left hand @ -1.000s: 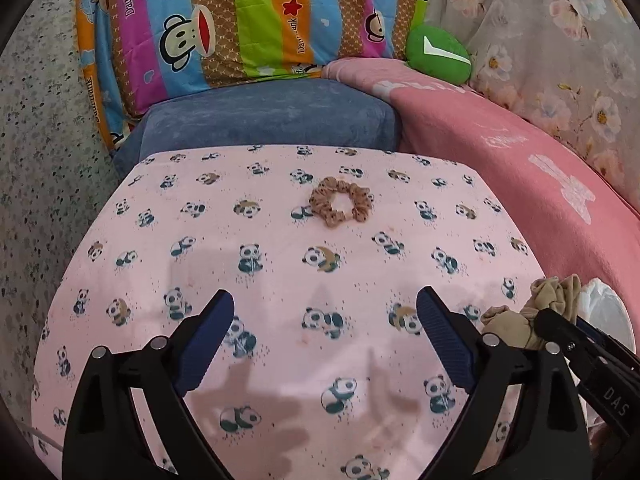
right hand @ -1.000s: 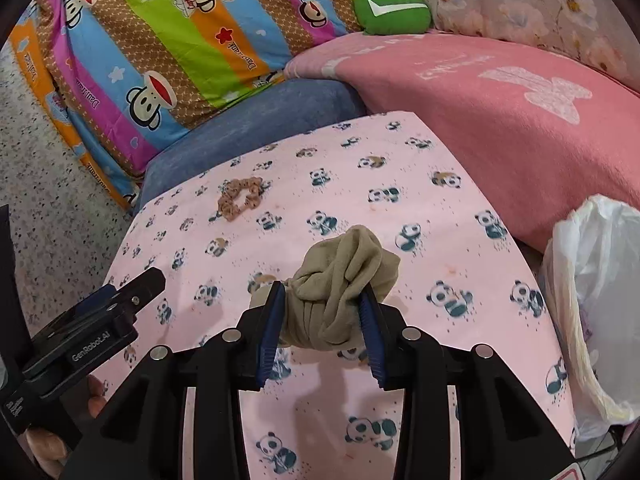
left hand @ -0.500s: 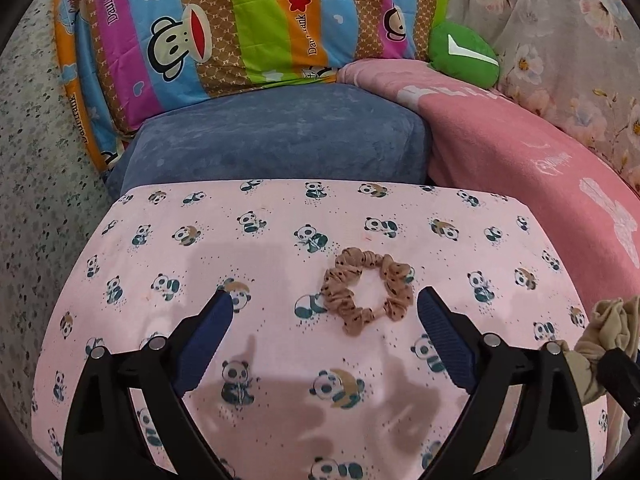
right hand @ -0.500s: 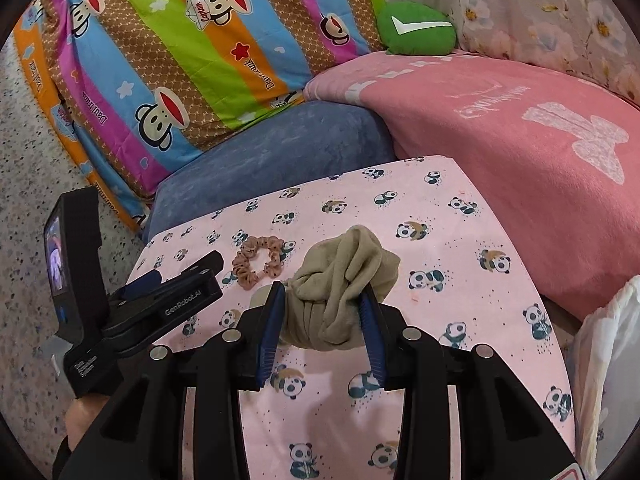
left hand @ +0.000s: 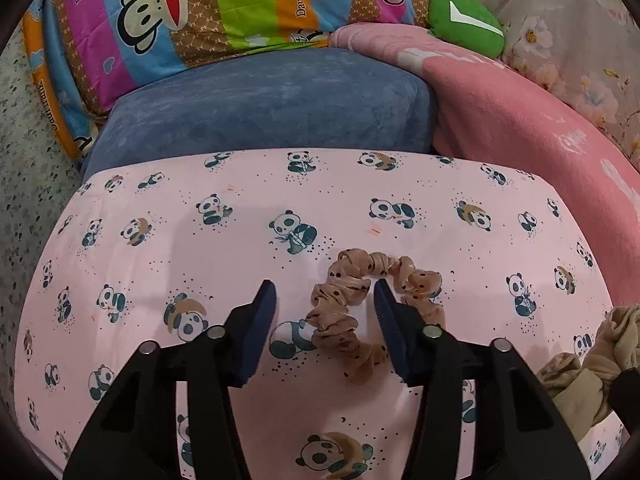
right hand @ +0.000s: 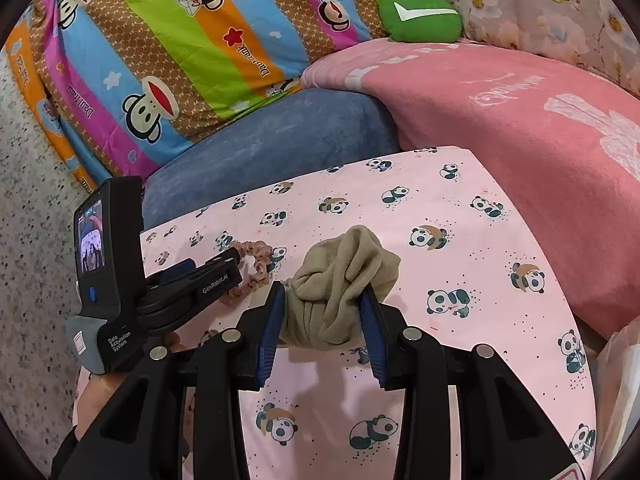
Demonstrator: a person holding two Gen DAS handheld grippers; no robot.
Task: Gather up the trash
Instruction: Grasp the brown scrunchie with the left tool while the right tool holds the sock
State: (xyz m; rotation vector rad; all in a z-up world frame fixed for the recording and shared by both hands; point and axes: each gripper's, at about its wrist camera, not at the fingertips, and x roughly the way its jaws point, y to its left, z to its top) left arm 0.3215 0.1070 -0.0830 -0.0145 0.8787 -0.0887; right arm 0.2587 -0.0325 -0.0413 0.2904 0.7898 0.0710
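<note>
A tan dotted scrunchie [left hand: 352, 312] lies on the pink panda cloth [left hand: 160, 240]. My left gripper [left hand: 325, 300] is open around the scrunchie's left side, right finger inside its ring, fingers partly closed. The scrunchie [right hand: 256, 266] also shows in the right wrist view beside the left gripper [right hand: 232, 264]. My right gripper [right hand: 323, 298] is shut on a crumpled beige cloth [right hand: 340, 284], held above the panda cloth [right hand: 460, 240]. The beige cloth [left hand: 592, 356] shows at the lower right of the left wrist view.
A blue cushion [left hand: 272, 108] lies behind the panda cloth, a striped monkey-print pillow [left hand: 224, 12] behind that. A pink blanket [right hand: 520, 120] and green plush [right hand: 420, 16] lie to the right. A white plastic bag [right hand: 620, 392] sits at the right edge. Speckled floor [right hand: 36, 240] lies left.
My left gripper has moved forward to the scrunchie and narrowed around its left side. My right gripper has moved forward too, holding the beige cloth; the white bag has slid toward the right edge.
</note>
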